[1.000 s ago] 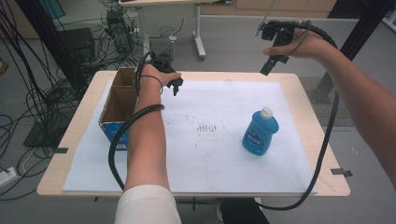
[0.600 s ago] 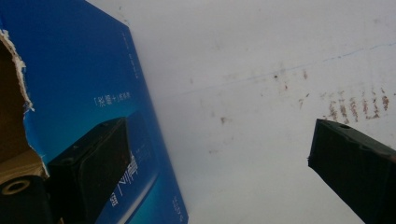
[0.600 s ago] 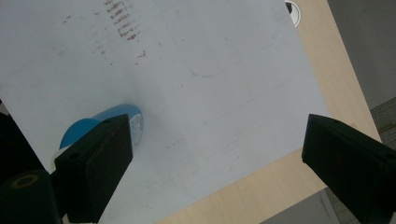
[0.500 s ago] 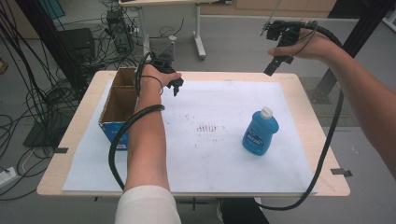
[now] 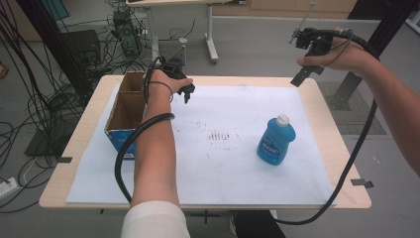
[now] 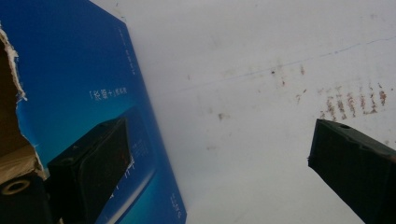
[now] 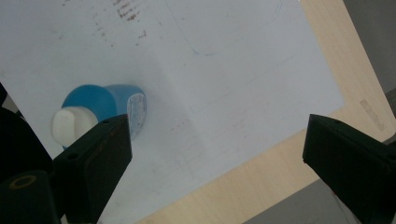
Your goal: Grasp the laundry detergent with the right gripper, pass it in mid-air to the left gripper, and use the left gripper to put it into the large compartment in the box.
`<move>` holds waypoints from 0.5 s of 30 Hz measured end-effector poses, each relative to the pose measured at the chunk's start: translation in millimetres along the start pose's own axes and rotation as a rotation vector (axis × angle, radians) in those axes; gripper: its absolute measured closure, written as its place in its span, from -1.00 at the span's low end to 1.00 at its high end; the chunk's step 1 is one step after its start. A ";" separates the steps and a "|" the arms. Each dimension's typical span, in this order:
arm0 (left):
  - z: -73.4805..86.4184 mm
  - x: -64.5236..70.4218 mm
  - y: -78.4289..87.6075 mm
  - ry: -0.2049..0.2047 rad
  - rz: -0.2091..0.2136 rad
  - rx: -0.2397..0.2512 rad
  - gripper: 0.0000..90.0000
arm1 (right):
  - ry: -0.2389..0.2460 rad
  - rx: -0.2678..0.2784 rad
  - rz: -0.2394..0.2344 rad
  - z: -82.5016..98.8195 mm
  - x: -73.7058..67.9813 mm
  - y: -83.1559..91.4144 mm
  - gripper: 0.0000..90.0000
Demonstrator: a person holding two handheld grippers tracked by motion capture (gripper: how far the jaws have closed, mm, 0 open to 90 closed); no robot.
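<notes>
Two hand-held grippers above a paper-covered table, with a box and a bottle.
From the left: open cardboard box (image 5: pixel 130 106), blue-printed outside; left gripper (image 5: pixel 186 91) beside it, jaws spread, empty; white stained paper sheet (image 5: pixel 223 163) on pale wooden table (image 5: pixel 341 148); blue plastic bottle (image 5: pixel 276 140), white-capped, upright at right; right gripper (image 5: pixel 303 75) raised above far-right corner, jaws spread, empty.

The white sheet (image 5: pixel 223 163) on the table (image 5: pixel 341 163) lies mostly bare, so a hand can sweep across its middle and near edge freely. The open cardboard box (image 5: pixel 126 111) walls off the left side, and the left forearm (image 5: pixel 153 148) lies just beside it. The upright blue bottle (image 5: pixel 276 141) stands alone at the right, with bare sheet all round it.
</notes>
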State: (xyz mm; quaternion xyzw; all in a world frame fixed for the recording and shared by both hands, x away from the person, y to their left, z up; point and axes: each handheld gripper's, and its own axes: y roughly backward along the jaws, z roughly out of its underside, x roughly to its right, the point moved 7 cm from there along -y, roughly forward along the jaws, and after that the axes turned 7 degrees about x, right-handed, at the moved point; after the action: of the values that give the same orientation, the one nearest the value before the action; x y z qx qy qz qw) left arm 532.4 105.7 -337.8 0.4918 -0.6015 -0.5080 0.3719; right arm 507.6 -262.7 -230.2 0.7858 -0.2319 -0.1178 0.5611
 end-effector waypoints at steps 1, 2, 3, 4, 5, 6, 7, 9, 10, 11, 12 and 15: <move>0.1 -0.1 0.3 0.005 -0.002 0.003 -0.86 | -0.004 0.003 0.002 3.6 -0.1 1.1 -0.82; 0.3 -0.3 0.9 0.003 -0.002 0.003 -0.86 | -0.010 0.012 -0.002 6.9 -0.2 2.1 -0.82; 0.4 -0.2 1.2 0.004 -0.003 0.003 -0.87 | -0.019 0.017 -0.005 11.6 -0.9 3.4 -0.82; 0.6 0.1 1.6 0.006 -0.001 0.002 -0.86 | -0.022 0.019 -0.006 14.5 -1.1 4.2 -0.82; 0.8 0.0 2.1 0.001 -0.002 0.003 -0.86 | -0.027 0.022 -0.004 18.4 -1.2 5.1 -0.82; 1.0 0.0 2.2 0.001 -0.002 0.004 -0.86 | -0.034 0.029 -0.006 23.1 -1.6 6.2 -0.82; 1.3 0.3 2.3 0.004 -0.002 0.005 -0.86 | -0.039 0.035 -0.009 25.9 -1.7 6.7 -0.82; 2.3 0.4 2.5 0.002 0.001 0.004 -0.86 | -0.056 0.039 -0.008 34.2 -2.9 8.8 -0.82; 2.8 0.5 2.6 0.003 0.001 0.004 -0.86 | -0.058 0.046 -0.010 37.5 -3.3 9.1 -0.82; 3.1 0.7 2.7 0.002 0.004 0.005 -0.86 | -0.059 0.048 -0.012 40.9 -4.1 9.6 -0.82; 3.3 0.7 2.9 0.004 0.003 0.006 -0.86 | -0.063 0.048 -0.013 44.2 -5.5 10.2 -0.82; 4.4 0.2 4.0 0.004 0.002 0.005 -0.86 | -0.063 0.054 -0.012 53.2 -8.3 11.0 -0.82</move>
State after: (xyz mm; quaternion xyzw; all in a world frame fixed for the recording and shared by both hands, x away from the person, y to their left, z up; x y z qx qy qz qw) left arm 527.4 106.6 -334.8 0.4933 -0.6025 -0.5053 0.3721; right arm 474.2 -305.5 -238.7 0.7979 -0.2478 -0.1394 0.5316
